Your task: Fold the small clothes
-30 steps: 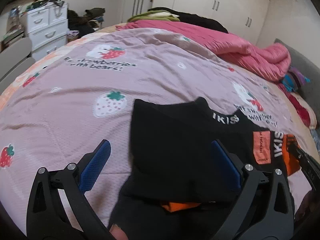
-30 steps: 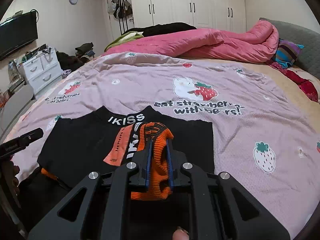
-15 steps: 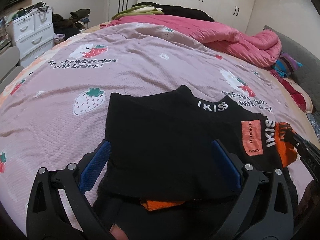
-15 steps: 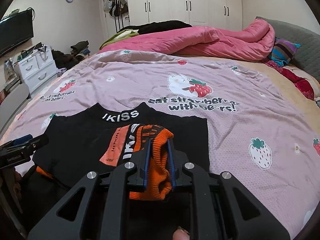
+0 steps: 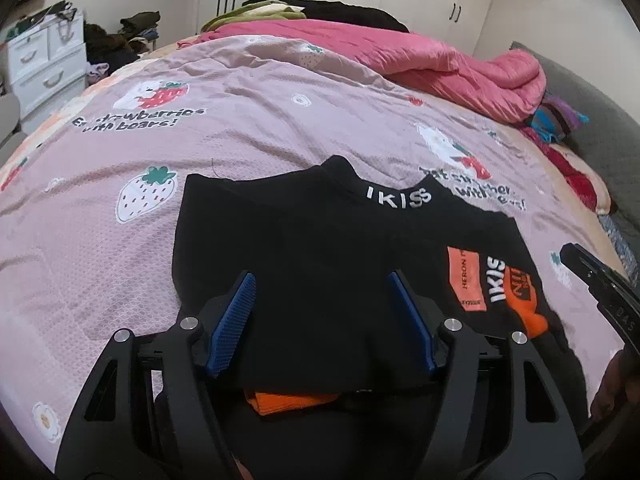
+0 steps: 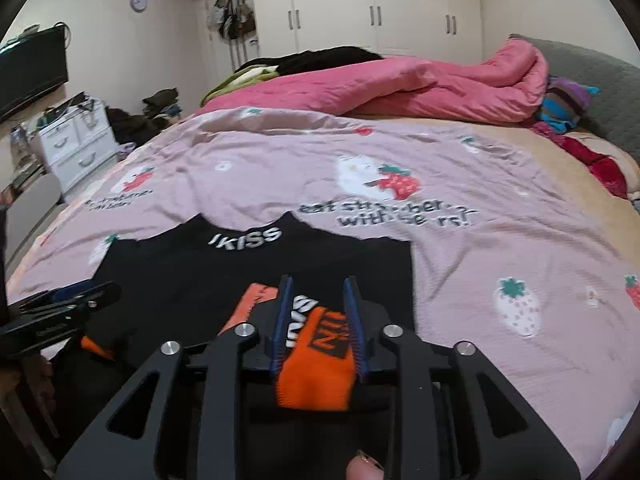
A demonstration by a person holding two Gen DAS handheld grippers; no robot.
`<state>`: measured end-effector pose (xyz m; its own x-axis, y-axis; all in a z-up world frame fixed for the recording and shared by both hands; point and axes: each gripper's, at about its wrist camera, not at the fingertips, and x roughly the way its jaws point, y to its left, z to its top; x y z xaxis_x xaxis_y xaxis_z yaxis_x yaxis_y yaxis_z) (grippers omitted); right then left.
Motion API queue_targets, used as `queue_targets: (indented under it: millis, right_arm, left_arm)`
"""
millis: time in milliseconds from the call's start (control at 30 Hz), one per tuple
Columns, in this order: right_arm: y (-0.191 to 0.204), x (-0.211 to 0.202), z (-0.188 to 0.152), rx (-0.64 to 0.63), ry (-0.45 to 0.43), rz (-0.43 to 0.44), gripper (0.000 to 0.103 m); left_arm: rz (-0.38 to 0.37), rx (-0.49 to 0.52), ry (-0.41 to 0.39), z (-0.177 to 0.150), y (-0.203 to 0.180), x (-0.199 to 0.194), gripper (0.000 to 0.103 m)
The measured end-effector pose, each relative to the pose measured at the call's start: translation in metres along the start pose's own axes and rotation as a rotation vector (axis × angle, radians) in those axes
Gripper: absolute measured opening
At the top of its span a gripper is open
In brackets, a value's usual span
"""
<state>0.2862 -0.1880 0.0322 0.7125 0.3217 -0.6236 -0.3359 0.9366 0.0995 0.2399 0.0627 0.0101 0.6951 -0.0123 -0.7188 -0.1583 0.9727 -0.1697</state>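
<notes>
A small black sweater [image 5: 312, 248] with a white "IKISS" collar lies part-folded on the pink strawberry bedspread [image 5: 100, 240]; it also shows in the right wrist view [image 6: 192, 280]. Its orange cuff [image 6: 316, 368] lies on the body at the right. My left gripper [image 5: 320, 292] is open, its blue pads wide apart over the sweater's near left part. My right gripper [image 6: 318, 292] has its jaws opened a little around the orange cuff, which lies between the pads. An orange hem [image 5: 288, 400] peeks out under the near fold.
A pink quilt [image 5: 420, 64] is heaped at the bed's far side, with dark clothes behind it. Colourful clothes [image 6: 568, 104] lie by the grey headboard at right. White drawers [image 5: 44, 60] stand to the left of the bed.
My right gripper's jaws have parted from their tight pinch on the orange cuff, and the cuff has dropped lower onto the sweater. My left gripper's pads have come closer together over the sweater.
</notes>
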Motion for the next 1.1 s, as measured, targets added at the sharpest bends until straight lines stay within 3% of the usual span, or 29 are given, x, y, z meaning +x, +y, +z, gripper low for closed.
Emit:
queue_targets:
  millis: [167,233,500,767,1100]
  right_arm:
    - [0.019,0.005,-0.003,-0.034,0.026,0.047,0.033]
    - [0.026,0.008,-0.006,-0.04,0.043,0.072,0.038]
    - [0.047,0.026,-0.018,-0.075,0.119,0.128,0.046]
    - [0.032,0.059,-0.04,-0.069,0.25,0.01,0.048]
    - [0.009,0.053,-0.043,0.051,0.256,0.069,0.049]
  left_arm:
    - [0.015,0.03,0.031,-0.004,-0.004,0.007,0.062]
    - [0.036,0.04,0.055,-0.007,-0.004,0.013,0.069]
    - [0.094,0.046,0.109,-0.023,0.006,0.028,0.07]
    - [0.087,0.038,0.109,-0.023,0.007,0.027,0.07]
    - [0.088,0.037,0.106,-0.023,0.005,0.027,0.07]
